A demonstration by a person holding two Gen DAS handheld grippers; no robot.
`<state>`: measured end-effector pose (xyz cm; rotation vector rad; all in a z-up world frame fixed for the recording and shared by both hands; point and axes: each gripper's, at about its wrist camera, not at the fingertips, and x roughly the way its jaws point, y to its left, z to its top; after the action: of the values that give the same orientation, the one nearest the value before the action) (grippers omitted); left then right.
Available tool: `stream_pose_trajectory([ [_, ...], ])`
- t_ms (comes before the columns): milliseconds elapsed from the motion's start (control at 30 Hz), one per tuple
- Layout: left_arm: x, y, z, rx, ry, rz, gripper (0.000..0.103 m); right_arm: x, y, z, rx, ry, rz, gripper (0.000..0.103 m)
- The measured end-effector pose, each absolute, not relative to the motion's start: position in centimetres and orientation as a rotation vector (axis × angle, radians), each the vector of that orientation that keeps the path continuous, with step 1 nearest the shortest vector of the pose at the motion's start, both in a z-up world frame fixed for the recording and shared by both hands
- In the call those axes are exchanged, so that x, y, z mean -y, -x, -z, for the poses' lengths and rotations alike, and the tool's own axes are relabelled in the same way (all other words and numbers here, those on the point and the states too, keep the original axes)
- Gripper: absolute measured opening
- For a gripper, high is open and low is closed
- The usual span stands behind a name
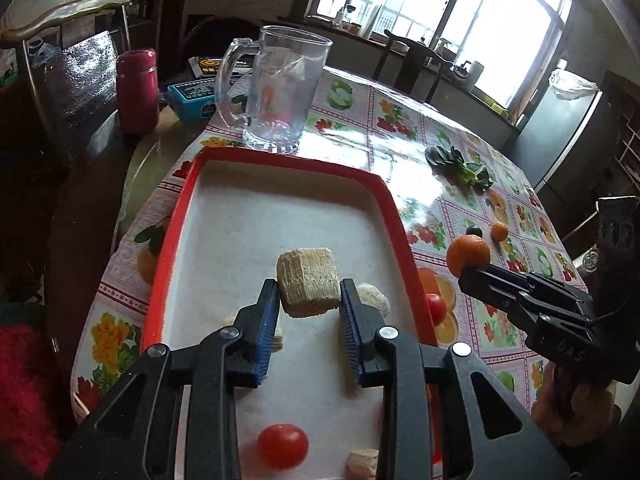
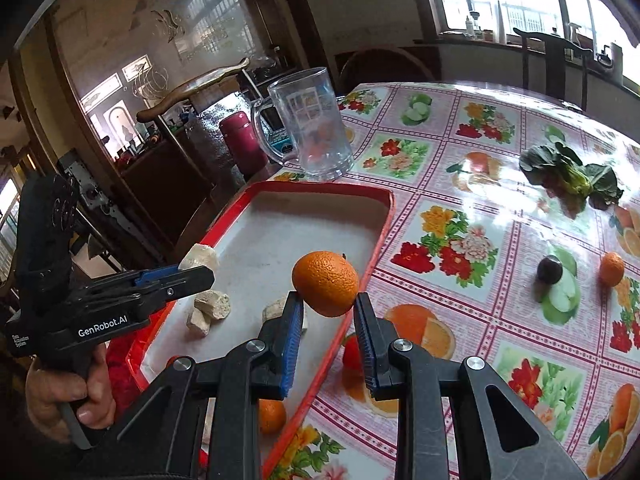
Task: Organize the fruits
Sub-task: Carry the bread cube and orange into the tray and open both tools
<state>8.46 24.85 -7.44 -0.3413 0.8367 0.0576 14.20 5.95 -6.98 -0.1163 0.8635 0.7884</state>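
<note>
On floral tablecloth (image 2: 472, 168): red tray (image 1: 172, 236), glass mug (image 1: 280, 92), nr window (image 1: 452, 4).

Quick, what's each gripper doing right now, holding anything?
Left gripper: closed on a beige wafer block, above the red tray.
Right gripper: closed on an orange.

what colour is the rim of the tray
Red, around a white inside; the tray rim shows best in the left wrist view.

A lived-in home dining room is showing here: a round table (image 2: 500, 184) wearing a fruit-and-flower oilcloth, wooden chairs (image 1: 404, 56) standing round it, a fridge (image 1: 560, 140) by barred windows (image 1: 440, 0), a glass-fronted cabinet (image 2: 132, 92) looming behind.
</note>
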Motion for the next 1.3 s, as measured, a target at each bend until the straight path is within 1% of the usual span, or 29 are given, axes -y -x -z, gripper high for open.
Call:
stream_pose_trajectory([
  [300, -28.4, -9.8, 9.1, -0.875, 0.352, -0.112, 0.028, -10.4, -16.1, 9.1, -0.918, 0.169, -0.797, 0.026],
  [633, -29.1, -11.6, 11.0, -0.930, 0.344, -0.111, 0.028, -13.0, -17.2, 11.4, -0.970, 0.216, -0.816, 0.026],
  [733, -29.2, -11.9, 11.2, -0.947, 0.341, -0.115, 0.028, -13.6, -17.3, 11.8, -0.984, 0.228, -0.830, 0.030],
  [800, -29.2, -12.1, 11.5, -0.970, 0.332, -0.133, 0.028, -13.8, -17.2, 11.9, -0.986, 0.227, -0.838, 0.030],
  [1033, -30.2, -11.6, 11.7, -0.984, 0.345, -0.165, 0.028, -12.3, -16.1, 9.9, -0.934, 0.186, -0.854, 0.032],
  [1200, -30.1, -10.9, 11.8, -0.989, 0.329, -0.183, 0.028, -9.0, -15.0, 7.3, -0.871, 0.137, -0.849, 0.032],
  [1300, -30.0, -10.2, 11.1, -0.958, 0.334, -0.188, 0.028, -6.3, -14.7, 6.1, -0.842, 0.104, -0.828, 0.032],
])
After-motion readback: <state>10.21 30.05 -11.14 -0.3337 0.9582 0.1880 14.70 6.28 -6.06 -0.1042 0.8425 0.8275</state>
